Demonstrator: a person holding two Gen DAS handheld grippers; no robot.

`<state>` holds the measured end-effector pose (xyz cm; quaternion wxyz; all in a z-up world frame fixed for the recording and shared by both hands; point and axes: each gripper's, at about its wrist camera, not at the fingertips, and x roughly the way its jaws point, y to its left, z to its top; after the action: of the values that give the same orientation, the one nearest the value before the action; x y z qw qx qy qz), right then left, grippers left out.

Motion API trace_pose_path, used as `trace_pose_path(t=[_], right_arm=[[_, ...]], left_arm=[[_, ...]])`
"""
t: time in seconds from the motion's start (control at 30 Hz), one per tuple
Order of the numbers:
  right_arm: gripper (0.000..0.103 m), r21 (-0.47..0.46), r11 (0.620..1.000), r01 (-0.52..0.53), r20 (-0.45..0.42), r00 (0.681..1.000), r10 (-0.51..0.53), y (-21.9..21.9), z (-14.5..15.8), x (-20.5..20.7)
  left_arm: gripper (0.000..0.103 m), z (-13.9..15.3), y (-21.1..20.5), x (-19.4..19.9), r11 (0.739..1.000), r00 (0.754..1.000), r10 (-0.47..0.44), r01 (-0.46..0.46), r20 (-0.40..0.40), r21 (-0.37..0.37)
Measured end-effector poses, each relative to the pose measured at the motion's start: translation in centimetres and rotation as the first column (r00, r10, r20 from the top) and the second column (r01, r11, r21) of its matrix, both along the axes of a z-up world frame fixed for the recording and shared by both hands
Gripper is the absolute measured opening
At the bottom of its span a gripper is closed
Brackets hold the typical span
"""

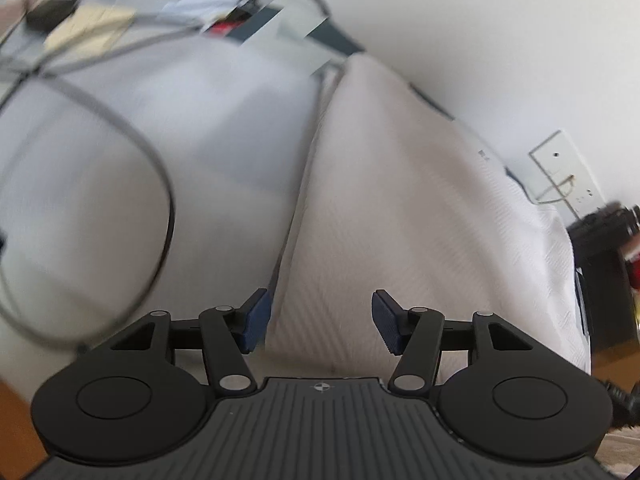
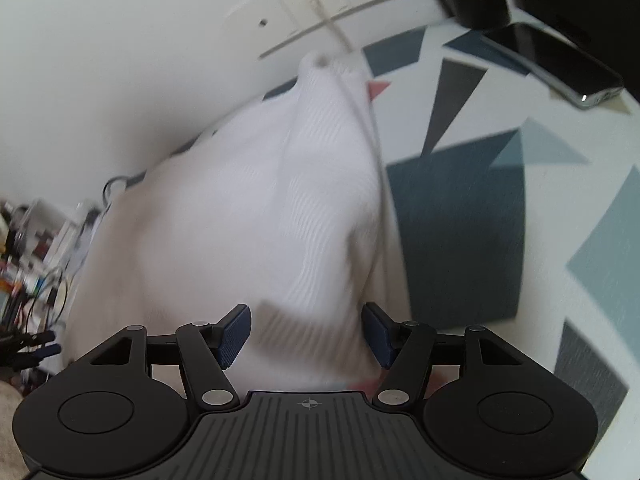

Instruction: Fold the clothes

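Both grippers, left gripper (image 1: 320, 322) and right gripper (image 2: 306, 334), hang jaws apart over the white garment (image 2: 240, 220); closing shallow (blurred frames) might pinch one layer only.

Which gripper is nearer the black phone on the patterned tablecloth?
Right. The right gripper hangs open over the white garment, with the phone ahead to its right. The left gripper, also open over the garment, shows no phone.
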<state>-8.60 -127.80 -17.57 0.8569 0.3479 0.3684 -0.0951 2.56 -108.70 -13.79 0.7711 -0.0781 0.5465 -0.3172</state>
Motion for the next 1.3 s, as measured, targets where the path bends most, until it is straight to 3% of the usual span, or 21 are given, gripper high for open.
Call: trace_pose_path(t=[0.17, 0.2, 0.23, 0.27, 0.33, 0.43, 0.63, 0.7, 0.77, 0.8, 0.83, 0.87, 0.93, 1.0, 1.1, 1.17, 1.3], right_arm=[[0.055, 0.007, 1.000, 0.015, 0.016, 1.000, -0.015, 0.0, -0.5, -0.4], [0.051, 0.001, 1.000, 0.014, 0.015, 1.000, -0.014, -0.1, -0.6, -0.3], [0.042, -0.023, 1.000, 0.005, 0.007, 1.000, -0.005, 0.0, -0.5, -0.2], [0.037, -0.052, 0.999, -0.007, -0.004, 1.000, 0.007, 0.0, -0.3, -0.1], [0.016, -0.098, 0.995, -0.030, -0.019, 0.999, 0.029, 0.1, 0.1, 0.0], [0.006, -0.141, 0.989, -0.033, -0.010, 0.999, 0.032, -0.1, 1.0, -0.7], [0.004, -0.143, 0.990, -0.014, -0.036, 0.999, 0.009, -0.8, 0.9, -1.7], [0.005, -0.157, 0.988, -0.012, -0.043, 0.999, 0.006, -0.7, 1.2, -1.6], [0.013, -0.176, 0.984, -0.003, -0.045, 0.999, -0.005, -0.7, 1.7, -1.3], [0.029, -0.185, 0.983, 0.002, -0.046, 0.999, -0.010, -0.7, 2.0, -1.2], [0.043, -0.195, 0.981, 0.006, -0.047, 0.999, -0.016, -0.7, 2.3, -1.1], [0.048, -0.204, 0.979, 0.011, -0.048, 0.999, -0.021, -0.7, 2.6, -1.0], [0.074, -0.239, 0.970, 0.048, -0.005, 0.999, -0.051, -0.9, 3.7, -0.7], [0.088, -0.261, 0.962, 0.083, 0.027, 0.997, -0.079, -1.1, 4.3, 0.4], [0.094, -0.294, 0.953, 0.067, 0.016, 0.998, -0.065, -0.6, 4.1, 3.4], [0.100, -0.317, 0.947, 0.044, -0.006, 0.999, -0.048, -0.2, 3.6, 5.5], [0.102, -0.354, 0.935, 0.010, -0.087, 0.995, -0.043, 1.0, 1.9, 8.7]], left_arm=[[0.057, -1.8, -0.2, -0.7, 0.993, 0.993, 0.116, -0.116, -0.023, -0.006], [0.051, -1.9, -0.3, -0.8, 0.991, 0.991, 0.130, -0.130, -0.011, 0.002], [0.025, -1.9, -0.5, -1.0, 0.991, 0.991, 0.135, -0.135, 0.017, 0.021], [0.014, -1.8, -0.7, -1.1, 0.991, 0.991, 0.122, -0.124, 0.050, 0.049], [0.009, -1.4, -0.6, -1.6, 0.994, 0.992, 0.074, -0.081, 0.098, 0.069], [0.008, -1.3, -0.8, -1.8, 0.992, 0.989, 0.013, -0.031, 0.148, 0.121], [0.010, -1.5, -1.3, -1.8, 0.987, 0.986, -0.010, -0.017, 0.167, 0.160], [0.016, -1.3, -1.6, -1.7, 0.984, 0.987, -0.018, -0.010, 0.159, 0.176], [0.026, -0.8, -2.2, -1.7, 0.979, 0.982, -0.044, 0.005, 0.184, 0.205], [0.027, -0.4, -2.5, -1.8, 0.974, 0.977, -0.062, 0.015, 0.205, 0.224], [0.034, -0.1, -3.0, -1.8, 0.971, 0.972, -0.079, 0.024, 0.223, 0.240], [0.050, -0.1, -3.6, -1.6, 0.968, 0.968, -0.092, 0.032, 0.235, 0.249], [0.075, -0.1, -4.9, -1.2, 0.963, 0.958, -0.119, 0.047, 0.260, 0.267], [0.077, -0.1, -6.2, -0.9, 0.956, 0.948, -0.146, 0.062, 0.283, 0.285], [0.081, -0.2, -8.2, -0.3, 0.946, 0.930, -0.187, 0.083, 0.317, 0.313], [0.088, -0.3, -9.4, 0.0, 0.938, 0.918, -0.211, 0.095, 0.335, 0.333], [0.099, -1.6, -10.7, 0.6, 0.933, 0.921, -0.215, 0.095, 0.325, 0.347]])
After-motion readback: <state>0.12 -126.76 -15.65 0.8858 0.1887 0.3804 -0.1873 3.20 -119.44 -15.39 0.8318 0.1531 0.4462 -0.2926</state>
